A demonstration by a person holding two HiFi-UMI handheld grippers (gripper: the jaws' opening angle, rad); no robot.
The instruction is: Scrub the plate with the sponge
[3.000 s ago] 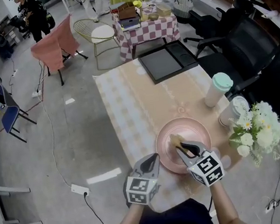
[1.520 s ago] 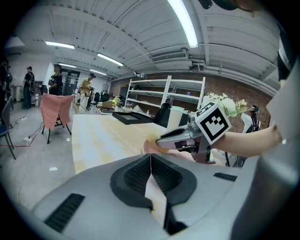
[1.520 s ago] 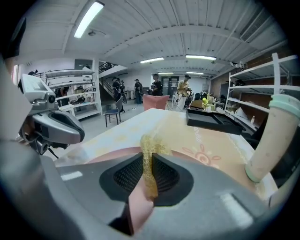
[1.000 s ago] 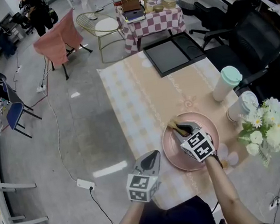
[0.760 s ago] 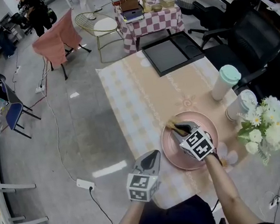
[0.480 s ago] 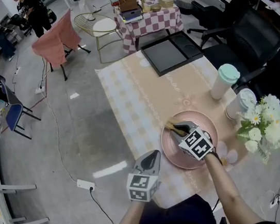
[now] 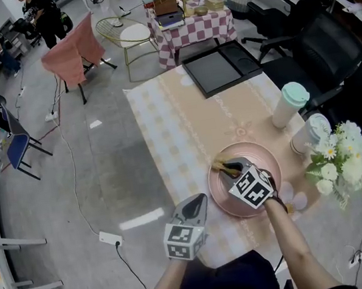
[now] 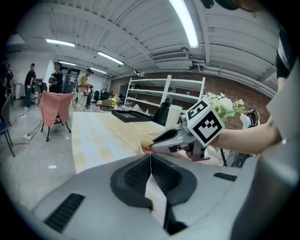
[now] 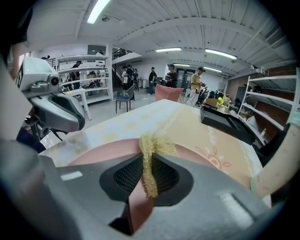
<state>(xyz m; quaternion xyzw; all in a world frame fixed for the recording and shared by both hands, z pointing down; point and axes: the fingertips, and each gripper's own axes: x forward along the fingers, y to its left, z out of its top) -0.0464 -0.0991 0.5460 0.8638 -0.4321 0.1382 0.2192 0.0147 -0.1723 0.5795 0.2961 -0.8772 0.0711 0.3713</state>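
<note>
Scrubbing seemed in hand: the right gripper (image 9: 149, 169) pinched a yellow fibrous sponge (image 9: 155, 144) onto the round pink plate (image 7: 264, 153) beneath its jaws, the left gripper (image 8: 151, 165) hung closed and empty beside it, and the next stroke probably called for steady downward pressure.

Beige tablecloth (image 7: 178, 127) under the right gripper (image 7: 228, 166). Black tray (image 7: 213, 69) well ahead of it, at the table's far end. Mint-lid cup (image 7: 290, 105) ahead-right. Second lidded cup (image 7: 308, 135) to its right, just beside white flowers (image 7: 340, 160). Office chair (image 7: 329, 51) farther right. Checkered table (image 7: 194, 31) beyond the tray. Pink-draped chair (image 7: 76, 55) far ahead-left. Power strip (image 7: 109, 238) on the floor, well left.
</note>
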